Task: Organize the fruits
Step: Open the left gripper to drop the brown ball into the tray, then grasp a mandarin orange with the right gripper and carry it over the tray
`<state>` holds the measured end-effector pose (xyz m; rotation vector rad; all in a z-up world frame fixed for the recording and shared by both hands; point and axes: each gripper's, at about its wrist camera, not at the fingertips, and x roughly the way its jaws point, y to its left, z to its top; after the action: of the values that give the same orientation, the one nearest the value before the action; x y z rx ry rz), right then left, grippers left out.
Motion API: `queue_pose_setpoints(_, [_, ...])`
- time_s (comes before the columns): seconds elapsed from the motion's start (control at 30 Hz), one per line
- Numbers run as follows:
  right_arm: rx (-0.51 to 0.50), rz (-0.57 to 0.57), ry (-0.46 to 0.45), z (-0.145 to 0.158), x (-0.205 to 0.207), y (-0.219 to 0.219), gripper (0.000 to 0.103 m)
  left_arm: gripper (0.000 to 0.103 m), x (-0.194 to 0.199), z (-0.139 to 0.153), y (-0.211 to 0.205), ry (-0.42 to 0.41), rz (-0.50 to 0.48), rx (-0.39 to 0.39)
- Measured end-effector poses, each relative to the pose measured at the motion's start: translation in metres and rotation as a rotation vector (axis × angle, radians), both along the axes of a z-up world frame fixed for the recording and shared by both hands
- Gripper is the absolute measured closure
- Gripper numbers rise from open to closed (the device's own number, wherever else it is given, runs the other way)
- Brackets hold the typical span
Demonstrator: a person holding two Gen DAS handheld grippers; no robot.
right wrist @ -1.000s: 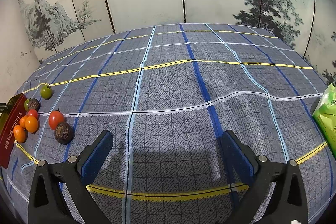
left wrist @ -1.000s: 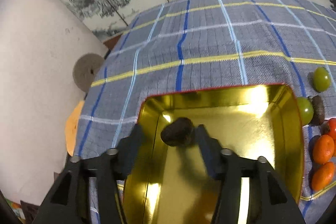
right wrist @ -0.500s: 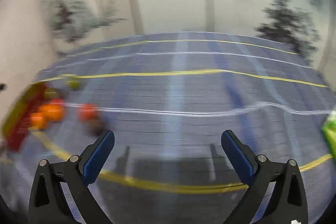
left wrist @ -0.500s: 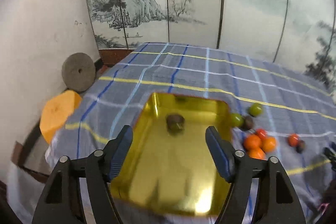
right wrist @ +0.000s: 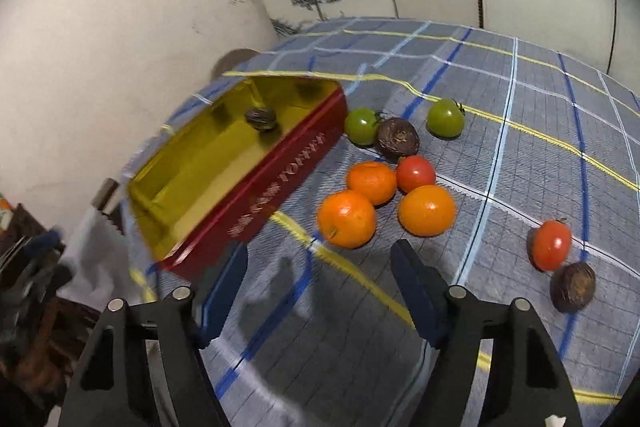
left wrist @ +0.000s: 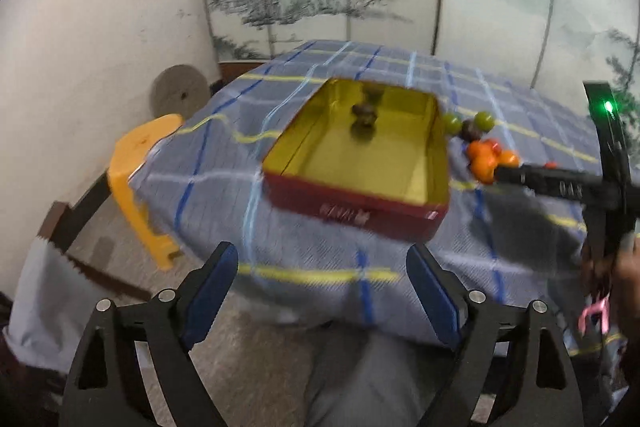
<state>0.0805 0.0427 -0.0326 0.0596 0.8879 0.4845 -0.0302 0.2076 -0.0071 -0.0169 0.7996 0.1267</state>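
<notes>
Left gripper (left wrist: 322, 291): jaws opening, wide, nothing between them; below, the near edge of the checked tablecloth (left wrist: 312, 259). Straight ahead of the jaws, the red tin (left wrist: 356, 211) with gold lining, open, one dark wrinkled fruit (left wrist: 365, 113) on its floor near the far wall. Ahead and right of the jaws, just beside the tin's right wall, a cluster of green, dark and orange fruit, blurred. Further left, off the table, an orange stool (left wrist: 138, 163).

Right gripper (right wrist: 320, 291): jaws closing, still apart, nothing between them, only cloth and shadow beneath. Just ahead, three oranges: near-left (right wrist: 347, 219), near-right (right wrist: 427, 210), behind (right wrist: 371, 182). Touching that group, a red tomato (right wrist: 416, 173). Beyond, a dark fruit (right wrist: 398, 138) between two green tomatoes (right wrist: 362, 125) (right wrist: 445, 118). Left of the jaws, the tin. Right, apart from the cluster, another red tomato (right wrist: 552, 245) beside a dark fruit (right wrist: 573, 286).
</notes>
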Motion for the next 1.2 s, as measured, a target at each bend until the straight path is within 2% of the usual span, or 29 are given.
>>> queue_pose_setpoints(0.13, [-0.042, -0.020, 0.030, -0.017, 0.018, 0.005, 0.034, 0.017, -0.014, -0.004, 0.002, -0.018, 0.024, 0.003])
queue_pose_setpoints(0.33, [-0.043, -0.037, 0.052, -0.028, 0.036, 0.012, 0.044, 0.016, -0.017, -0.006, -0.002, -0.010, 0.011, -0.005])
queue_pose_setpoints(0.43, [-0.057, -0.047, 0.060, -0.033, 0.045, 0.014, 0.057, 0.016, -0.014, -0.006, -0.007, -0.008, 0.007, 0.008])
queue_pose_setpoints(0.47, [-0.050, -0.044, 0.057, -0.033, 0.046, 0.014, 0.066, 0.016, -0.013, -0.007, -0.008, -0.005, 0.003, 0.011])
queue_pose_setpoints(0.53, [-0.052, -0.034, 0.052, -0.033, 0.047, 0.016, 0.066, 0.015, -0.013, -0.008, -0.009, 0.000, -0.005, 0.006])
queue_pose_setpoints(0.63, [-0.029, -0.038, 0.042, -0.026, 0.037, 0.011, 0.066, 0.009, -0.013, -0.007, -0.006, 0.002, -0.015, -0.017])
queue_pose_setpoints(0.83, [0.018, 0.023, -0.023, 0.019, 0.018, 0.023, 0.066, 0.005, -0.016, -0.002, -0.011, -0.041, -0.019, 0.004])
queue_pose_setpoints(1.0, [0.024, 0.133, -0.034, 0.041, 0.030, 0.070, 0.066, 0.005, -0.014, -0.006, -0.016, -0.019, -0.003, 0.070])
queue_pose_setpoints(1.2, [-0.058, 0.241, 0.000, 0.030, 0.048, 0.133, 0.066, 0.005, -0.008, -0.011, -0.007, 0.014, 0.037, 0.079])
